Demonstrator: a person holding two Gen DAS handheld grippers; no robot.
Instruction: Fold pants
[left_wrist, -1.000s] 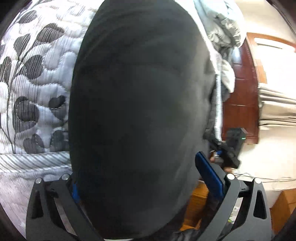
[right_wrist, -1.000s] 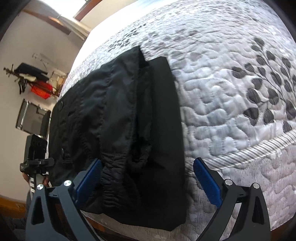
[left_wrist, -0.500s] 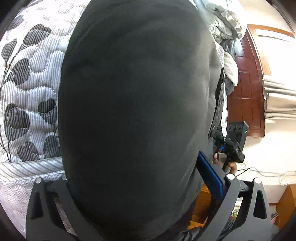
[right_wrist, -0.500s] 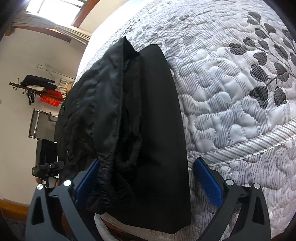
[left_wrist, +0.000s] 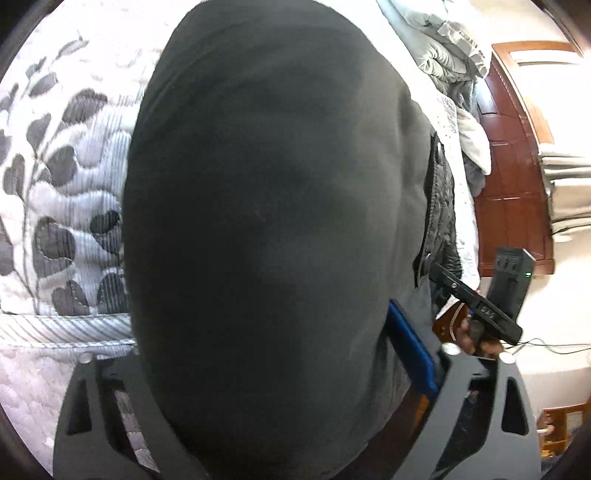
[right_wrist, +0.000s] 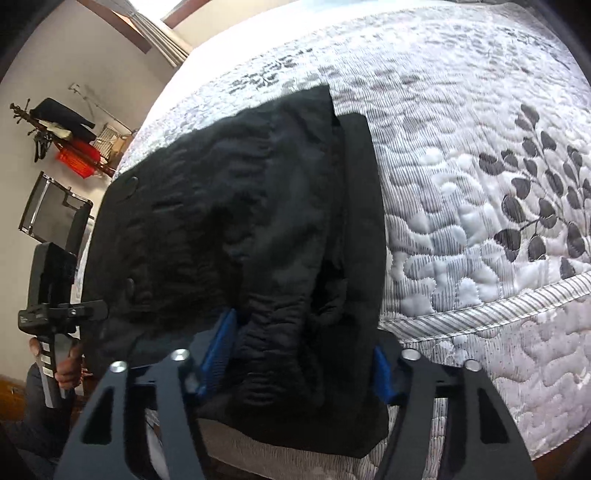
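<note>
The black pants (right_wrist: 258, 229) lie folded on the quilted bed, their elastic waistband at the near edge. My right gripper (right_wrist: 304, 354) has its blue pads closing around the bunched waistband, with cloth between them. In the left wrist view the pants (left_wrist: 266, 229) fill most of the frame as smooth dark cloth. My left gripper (left_wrist: 280, 354) stands wide apart around this cloth; its right blue pad (left_wrist: 410, 354) shows and the left pad is hidden behind the fabric. The right gripper's body (left_wrist: 480, 306) shows past the pants.
The white quilt with grey leaf print (right_wrist: 498, 206) spreads to the right, with a striped border (right_wrist: 480, 314) at the bed edge. A heap of grey bedding (left_wrist: 443, 48) and a wooden door (left_wrist: 513, 177) lie beyond. A clothes rack (right_wrist: 62, 133) stands by the left wall.
My right gripper has moved in on the waistband and its jaws have narrowed from wide open to gripping the cloth. The left gripper has edged forward over the pants, still open.
</note>
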